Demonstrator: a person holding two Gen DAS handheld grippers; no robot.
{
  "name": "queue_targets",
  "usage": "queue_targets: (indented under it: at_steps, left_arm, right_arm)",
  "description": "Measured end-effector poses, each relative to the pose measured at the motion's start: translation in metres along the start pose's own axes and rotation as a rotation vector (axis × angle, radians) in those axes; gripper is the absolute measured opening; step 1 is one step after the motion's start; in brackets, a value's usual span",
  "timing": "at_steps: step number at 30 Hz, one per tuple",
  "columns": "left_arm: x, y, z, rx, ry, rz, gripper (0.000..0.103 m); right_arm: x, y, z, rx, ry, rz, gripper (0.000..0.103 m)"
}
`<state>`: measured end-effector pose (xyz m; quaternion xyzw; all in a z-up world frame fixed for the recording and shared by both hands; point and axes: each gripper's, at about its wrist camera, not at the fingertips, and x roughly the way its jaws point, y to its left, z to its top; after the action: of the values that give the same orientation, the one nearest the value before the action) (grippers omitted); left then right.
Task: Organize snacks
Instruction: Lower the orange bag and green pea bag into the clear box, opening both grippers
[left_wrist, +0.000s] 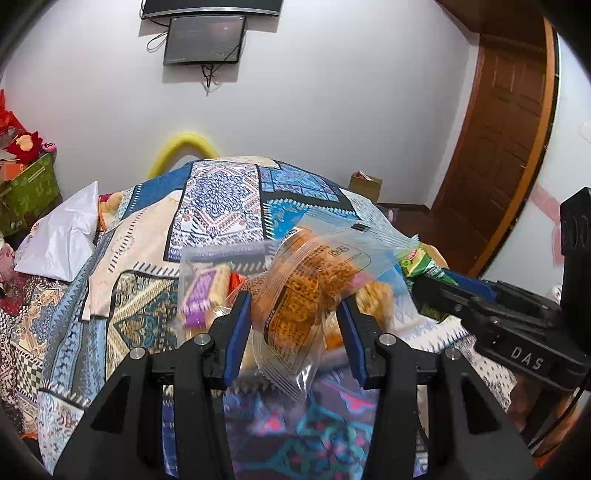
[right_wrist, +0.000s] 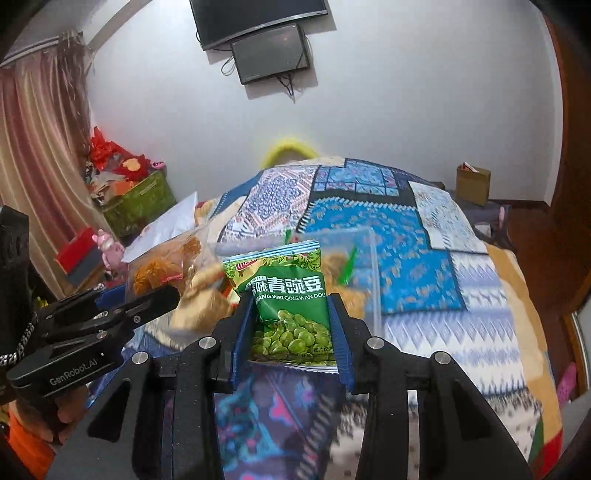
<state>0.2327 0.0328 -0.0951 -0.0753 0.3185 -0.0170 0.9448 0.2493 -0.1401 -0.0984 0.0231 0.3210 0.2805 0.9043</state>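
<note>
My left gripper (left_wrist: 293, 302) is shut on a clear packet of orange-brown fried snack (left_wrist: 295, 306) and holds it above the patterned bedspread (left_wrist: 221, 199). Behind it lies a clear zip bag (left_wrist: 354, 254) with more snacks, and a purple-wrapped biscuit packet (left_wrist: 201, 295) lies to the left. My right gripper (right_wrist: 291, 306) is shut on a green packet of green peas (right_wrist: 290, 306), held upright above the bed in front of a clear zip bag (right_wrist: 354, 273). The left gripper (right_wrist: 110, 314) also shows at the left in the right wrist view, with the orange snack (right_wrist: 162, 269).
A white plastic bag (left_wrist: 62, 240) lies on the bed's left side. A green box (right_wrist: 140, 203) heaped with red items stands by the curtain. A cardboard box (right_wrist: 472, 182) stands at the far right, next to a brown door (left_wrist: 502, 147). Screens hang on the wall.
</note>
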Motion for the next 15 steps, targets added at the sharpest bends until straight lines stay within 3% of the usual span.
queue_targets:
  at_steps: [4, 10, 15]
  left_arm:
    - [0.021, 0.008, 0.008, -0.013, 0.006, 0.033, 0.046]
    - [0.061, 0.015, 0.006, -0.025, 0.077, 0.053, 0.047]
    - [0.068, 0.01, 0.001, 0.003, 0.091, 0.05, 0.062]
  right_arm:
    - [0.025, -0.001, 0.007, 0.009, 0.023, 0.008, 0.036]
    - [0.056, -0.003, 0.005, 0.015, 0.08, 0.002, 0.036]
    - [0.067, -0.003, -0.001, -0.004, 0.128, -0.028, 0.036]
